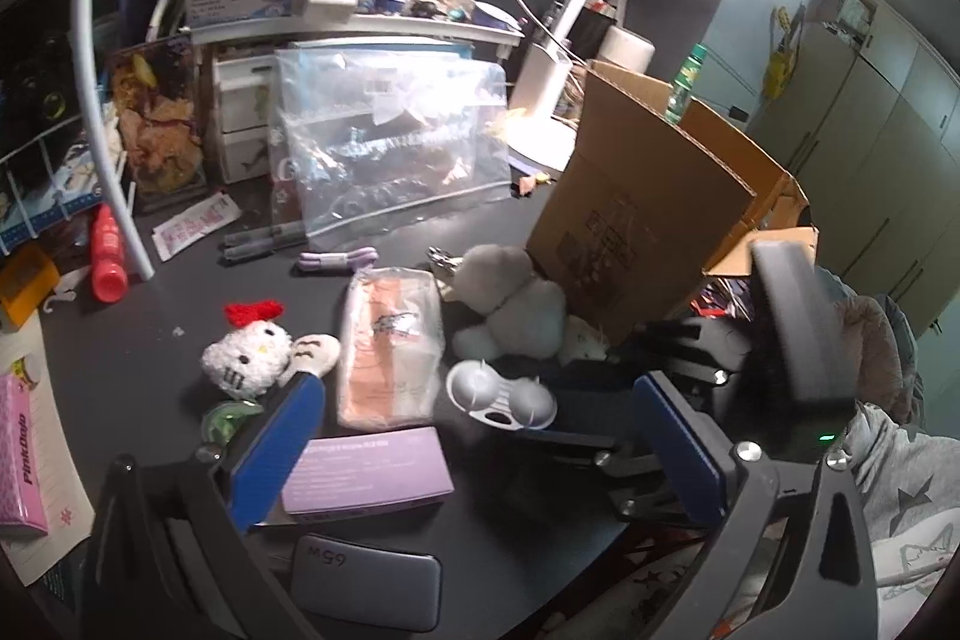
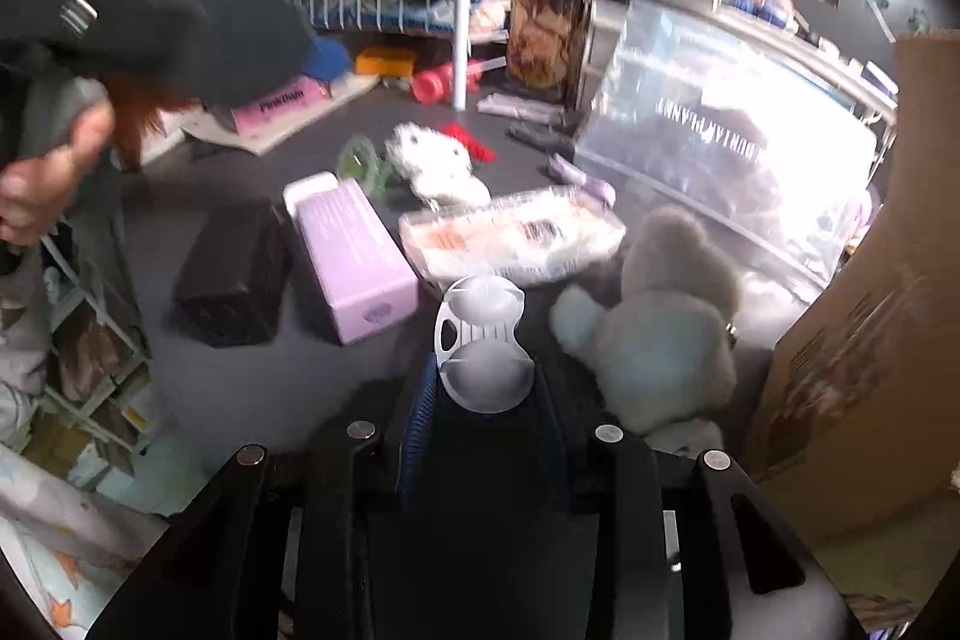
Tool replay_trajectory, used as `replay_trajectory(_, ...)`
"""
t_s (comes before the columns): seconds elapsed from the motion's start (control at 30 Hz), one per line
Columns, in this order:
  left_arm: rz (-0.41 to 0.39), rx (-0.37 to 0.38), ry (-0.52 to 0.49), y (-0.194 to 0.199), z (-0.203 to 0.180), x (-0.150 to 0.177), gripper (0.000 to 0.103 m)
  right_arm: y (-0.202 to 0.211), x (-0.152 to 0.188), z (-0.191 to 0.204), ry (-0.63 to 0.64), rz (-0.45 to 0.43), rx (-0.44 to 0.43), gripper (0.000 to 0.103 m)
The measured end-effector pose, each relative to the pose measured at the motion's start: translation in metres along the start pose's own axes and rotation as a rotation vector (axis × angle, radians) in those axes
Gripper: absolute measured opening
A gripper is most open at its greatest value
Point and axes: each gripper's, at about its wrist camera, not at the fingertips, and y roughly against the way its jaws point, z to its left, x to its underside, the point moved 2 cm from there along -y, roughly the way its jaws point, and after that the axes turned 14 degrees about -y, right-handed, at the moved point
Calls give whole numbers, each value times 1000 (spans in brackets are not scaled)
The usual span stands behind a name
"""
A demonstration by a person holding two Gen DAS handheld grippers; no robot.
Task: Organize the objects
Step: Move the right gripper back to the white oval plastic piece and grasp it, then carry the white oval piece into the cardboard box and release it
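Observation:
My right gripper [image 2: 483, 388] is shut on a white plastic double-cup piece [image 2: 480, 334], held above the dark table; the same piece shows in the left wrist view [image 1: 501, 394]. My left gripper [image 1: 480, 436] is open and empty over the table's near side. Between its fingers lies a purple box [image 1: 366, 472], with a grey power bank [image 1: 366, 583] nearer. A white kitty plush with a red bow [image 1: 249, 349], a wrapped peach packet [image 1: 390, 346] and a grey plush [image 1: 516, 298] lie beyond.
An open cardboard box [image 1: 648, 214] stands at the right. A clear zip bag [image 1: 390, 142], a desk lamp [image 1: 540, 88], a red bottle [image 1: 108, 256], a pink box [image 1: 15, 460] and a cluttered shelf [image 1: 354, 22] ring the table. A black box [image 2: 231, 274] lies left.

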Motion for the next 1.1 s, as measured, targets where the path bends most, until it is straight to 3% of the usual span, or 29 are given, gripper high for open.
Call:
replay_trajectory(0.1,8,34,-4,0,-2,-4,102,19,-7,8,16,-66,-13,28)
replay_trajectory(0.3,4,115,18,8,-2,-13,88,51,-23,31,85,-171,-22,28)
replay_trajectory(0.4,-8,144,29,12,-1,-18,78,61,-30,39,109,-210,-16,28)
replay_trajectory(0.53,-8,156,29,16,-1,-24,49,71,-36,45,128,-247,-13,28)
replay_trajectory(0.67,-10,180,16,22,-5,-34,32,78,-46,48,125,-259,-15,28)
replay_trajectory(0.8,-17,150,-25,30,-13,-50,29,86,-56,48,124,-272,-6,28)
replay_trajectory(1.1,-26,171,-80,33,-30,-102,28,118,-79,28,93,-314,43,28)
